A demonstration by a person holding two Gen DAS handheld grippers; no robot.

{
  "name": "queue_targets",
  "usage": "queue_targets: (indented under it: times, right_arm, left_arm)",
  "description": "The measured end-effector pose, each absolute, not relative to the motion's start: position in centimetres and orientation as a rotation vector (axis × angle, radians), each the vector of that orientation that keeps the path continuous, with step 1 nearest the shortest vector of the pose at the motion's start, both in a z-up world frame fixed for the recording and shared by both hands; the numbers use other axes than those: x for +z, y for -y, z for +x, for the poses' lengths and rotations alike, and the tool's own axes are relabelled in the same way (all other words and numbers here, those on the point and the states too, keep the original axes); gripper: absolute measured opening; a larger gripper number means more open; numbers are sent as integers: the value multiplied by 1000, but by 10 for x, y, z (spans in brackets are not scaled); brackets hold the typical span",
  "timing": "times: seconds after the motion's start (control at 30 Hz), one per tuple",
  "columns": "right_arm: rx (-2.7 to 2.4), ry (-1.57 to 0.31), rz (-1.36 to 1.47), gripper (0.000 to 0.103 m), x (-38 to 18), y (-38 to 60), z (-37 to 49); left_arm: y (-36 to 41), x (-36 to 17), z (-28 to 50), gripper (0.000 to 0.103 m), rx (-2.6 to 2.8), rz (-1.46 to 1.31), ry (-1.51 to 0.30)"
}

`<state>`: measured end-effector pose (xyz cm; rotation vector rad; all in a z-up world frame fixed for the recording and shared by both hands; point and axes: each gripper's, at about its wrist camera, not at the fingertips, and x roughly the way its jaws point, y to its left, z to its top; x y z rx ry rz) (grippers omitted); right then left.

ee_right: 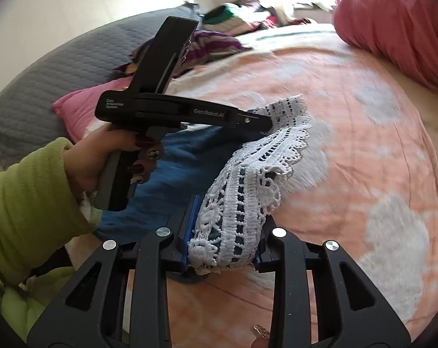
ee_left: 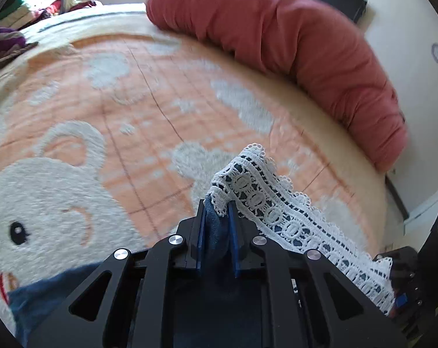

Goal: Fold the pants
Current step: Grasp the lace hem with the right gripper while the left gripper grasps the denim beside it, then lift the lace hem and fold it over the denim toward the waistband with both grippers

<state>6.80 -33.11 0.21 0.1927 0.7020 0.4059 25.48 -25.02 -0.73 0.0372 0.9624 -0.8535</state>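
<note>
The pants are blue (ee_right: 187, 156) with a wide white lace hem (ee_right: 248, 179). My left gripper (ee_left: 217, 217) is shut on one corner of the hem, and the lace (ee_left: 277, 211) runs off to the right toward my other gripper. In the right wrist view the left gripper (ee_right: 267, 123) grips the far end of the lace. My right gripper (ee_right: 227, 226) is shut on the near end of the lace hem, bunched between its fingers. Both hold the hem above the bed, with the blue cloth hanging below and behind.
An orange blanket (ee_left: 149, 110) with white bear shapes covers the bed. A long red bolster (ee_left: 306, 46) lies along its far edge. Piled clothes (ee_left: 21, 5) sit at the far corner. A pink pillow (ee_right: 79, 107) and grey quilt (ee_right: 59, 66) lie on the left.
</note>
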Motion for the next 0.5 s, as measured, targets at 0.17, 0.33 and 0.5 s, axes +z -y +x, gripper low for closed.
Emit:
queue_targets:
  times: [0.17, 0.33, 0.5]
  right_arm:
    - [476, -668, 106, 23, 24, 296, 73]
    - [547, -653, 10, 23, 36, 252, 77]
    - [598, -688, -120, 23, 24, 198, 87]
  left_arm:
    - [203, 19, 251, 13, -814, -53, -894]
    - [151, 26, 248, 13, -764, -136, -855]
    - [105, 15, 244, 17, -686, -210, -848]
